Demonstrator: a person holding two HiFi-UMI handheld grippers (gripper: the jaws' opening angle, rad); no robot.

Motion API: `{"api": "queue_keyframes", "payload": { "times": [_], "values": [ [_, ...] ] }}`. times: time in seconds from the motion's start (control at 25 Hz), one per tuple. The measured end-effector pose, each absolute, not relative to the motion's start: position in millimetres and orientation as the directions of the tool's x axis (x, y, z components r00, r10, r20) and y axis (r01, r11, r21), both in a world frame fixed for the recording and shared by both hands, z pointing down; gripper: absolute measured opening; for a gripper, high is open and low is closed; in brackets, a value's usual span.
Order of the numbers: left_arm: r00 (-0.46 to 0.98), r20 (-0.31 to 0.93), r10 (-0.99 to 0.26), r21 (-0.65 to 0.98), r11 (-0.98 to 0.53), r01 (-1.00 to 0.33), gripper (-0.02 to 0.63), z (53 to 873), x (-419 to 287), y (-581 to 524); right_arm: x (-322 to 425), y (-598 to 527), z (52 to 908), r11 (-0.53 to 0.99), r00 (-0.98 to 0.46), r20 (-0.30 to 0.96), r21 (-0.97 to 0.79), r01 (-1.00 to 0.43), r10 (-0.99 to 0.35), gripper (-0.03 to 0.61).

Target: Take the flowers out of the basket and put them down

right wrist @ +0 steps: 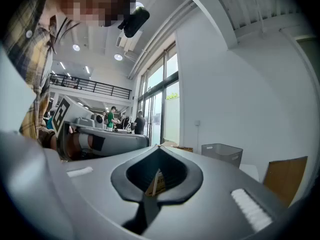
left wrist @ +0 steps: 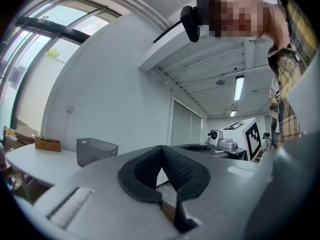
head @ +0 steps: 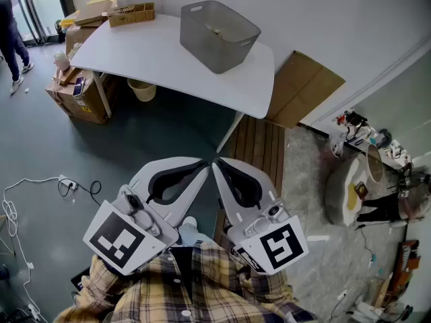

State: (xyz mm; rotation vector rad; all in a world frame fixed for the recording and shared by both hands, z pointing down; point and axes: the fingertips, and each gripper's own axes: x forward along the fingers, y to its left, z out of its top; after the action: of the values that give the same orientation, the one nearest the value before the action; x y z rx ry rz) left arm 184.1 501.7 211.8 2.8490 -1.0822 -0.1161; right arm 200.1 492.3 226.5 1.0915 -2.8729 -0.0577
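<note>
- Left gripper (head: 202, 165): fingers pressed together at the tips, nothing between them. There's just the usual oval gap behind the tips.
- Right gripper (head: 217, 163): same deal, fingers shut tight on nothing. You only see background through the gap.
- Both grippers are held level and close to the person's plaid shirt (head: 195, 291). The two sets of fingertips sit just beside each other, almost touching.
- The marker cubes are at the back end of the fingers, left cube (head: 118, 237) and right cube (head: 279, 244).
- The grey basket (head: 225, 54) stands upright on the white table (head: 148, 56), well ahead of the fingertips and nowhere near being touched. From the left fingers it sits off to the left, from the right fingers off to the right, so it's roughly straight ahead between them.
- The flowers: honestly can't tell. There's a small pale bit inside the basket, but it's too small to say what it is.
- Far past the fingers, on the table's back-left corner, there's a small wooden crate (head: 131, 13).
- Ahead and left of the fingers, down on the floor beside the table, are some cardboard boxes (head: 81, 96).
- Ahead and right of the fingers, a brown cardboard sheet (head: 306, 89) leans at the wall.
</note>
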Motion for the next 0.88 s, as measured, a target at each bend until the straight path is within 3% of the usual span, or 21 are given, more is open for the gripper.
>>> {"api": "queue_keyframes", "payload": {
  "times": [0.88],
  "values": [
    [0.717, -0.041, -0.696, 0.111, -0.716, -0.689, 0.014, 221, 223, 495, 249, 487, 235, 0.753, -0.752, 0.039, 0.034, -0.657, -0.658, 0.005]
  ]
}}
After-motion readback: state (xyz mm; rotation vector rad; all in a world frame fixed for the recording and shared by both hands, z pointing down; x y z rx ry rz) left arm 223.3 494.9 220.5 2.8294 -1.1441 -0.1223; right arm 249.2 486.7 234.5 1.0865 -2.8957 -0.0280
